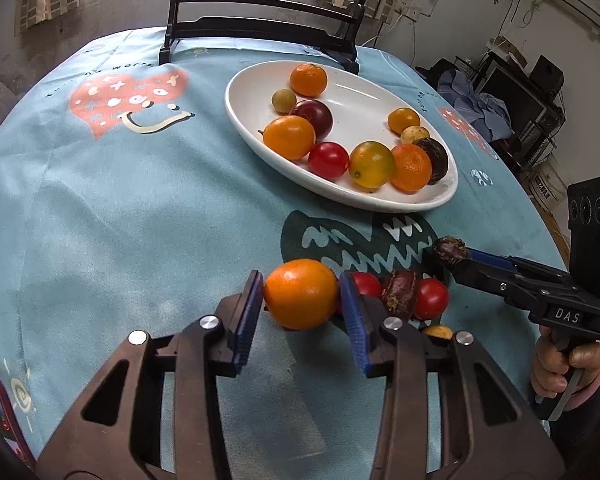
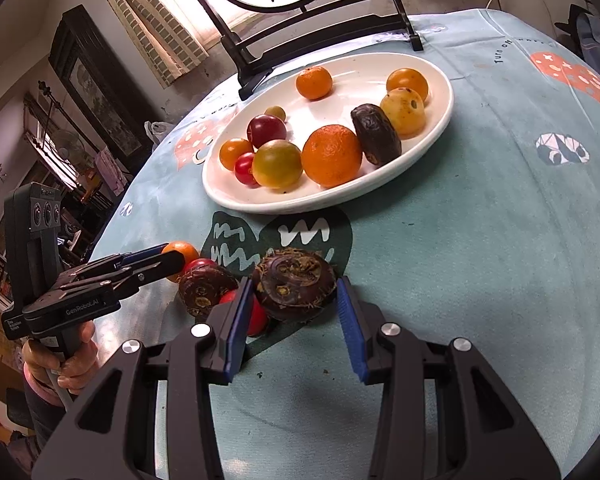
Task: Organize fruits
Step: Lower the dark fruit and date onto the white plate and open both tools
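My left gripper (image 1: 301,294) is shut on an orange tomato (image 1: 300,293) just above the blue tablecloth. My right gripper (image 2: 294,294) is shut on a dark brown water chestnut (image 2: 294,284); it also shows in the left wrist view (image 1: 450,251). A white oval plate (image 1: 380,200) holding several fruits sits beyond both grippers, also in the right wrist view (image 2: 284,204). Loose on the cloth lie another water chestnut (image 1: 400,294), two red tomatoes (image 1: 432,299) and a small yellow fruit (image 1: 438,332).
A black wooden stand (image 1: 260,12) with a round painted panel is behind the plate. A red phone (image 1: 0,412) lies at the near left table edge. The blue cloth (image 1: 100,220) spreads wide on the left.
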A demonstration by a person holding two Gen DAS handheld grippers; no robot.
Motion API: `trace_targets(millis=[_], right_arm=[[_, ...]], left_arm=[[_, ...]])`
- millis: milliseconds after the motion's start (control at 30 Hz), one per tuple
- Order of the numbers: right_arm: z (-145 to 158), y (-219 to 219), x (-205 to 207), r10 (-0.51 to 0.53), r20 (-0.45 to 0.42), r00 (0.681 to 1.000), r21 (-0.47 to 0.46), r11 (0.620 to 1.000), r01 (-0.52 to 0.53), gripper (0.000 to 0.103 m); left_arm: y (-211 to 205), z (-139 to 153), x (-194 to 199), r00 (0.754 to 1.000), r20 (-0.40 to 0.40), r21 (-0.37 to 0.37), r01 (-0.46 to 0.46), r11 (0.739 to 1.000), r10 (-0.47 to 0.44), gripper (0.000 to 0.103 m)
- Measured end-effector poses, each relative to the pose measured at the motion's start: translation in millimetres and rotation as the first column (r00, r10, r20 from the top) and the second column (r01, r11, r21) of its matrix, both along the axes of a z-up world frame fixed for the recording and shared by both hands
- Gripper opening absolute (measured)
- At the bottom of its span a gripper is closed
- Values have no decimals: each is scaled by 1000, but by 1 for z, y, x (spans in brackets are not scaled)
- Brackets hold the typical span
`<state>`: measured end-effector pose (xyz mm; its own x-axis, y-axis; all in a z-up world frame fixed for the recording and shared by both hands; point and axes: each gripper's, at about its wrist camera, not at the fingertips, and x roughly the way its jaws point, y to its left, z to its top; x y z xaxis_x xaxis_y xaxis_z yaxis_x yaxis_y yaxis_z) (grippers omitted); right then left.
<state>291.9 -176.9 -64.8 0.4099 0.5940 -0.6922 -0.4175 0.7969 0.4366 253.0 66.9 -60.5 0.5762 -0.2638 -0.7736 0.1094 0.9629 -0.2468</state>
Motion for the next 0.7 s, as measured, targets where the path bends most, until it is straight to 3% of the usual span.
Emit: trace_targets(millis=[267,433,533,700], right_arm=[[8,4,-5,16,61,998,1,1000,-16,43],[28,8,-15,-9,222,975,-12,1000,12,43],[38,15,-6,-47,302,952,-13,999,53,43],[45,29,34,-105,383,918,-21,992,122,44]], left_arm=[[1,15,-7,996,82,26,-40,999,38,40],[-5,34,-11,982,182,37,-65,997,57,40],[-14,46,3,974,216,7,-65,998,62,40],[-33,57,50,966,253,33,-69,997,58,40]])
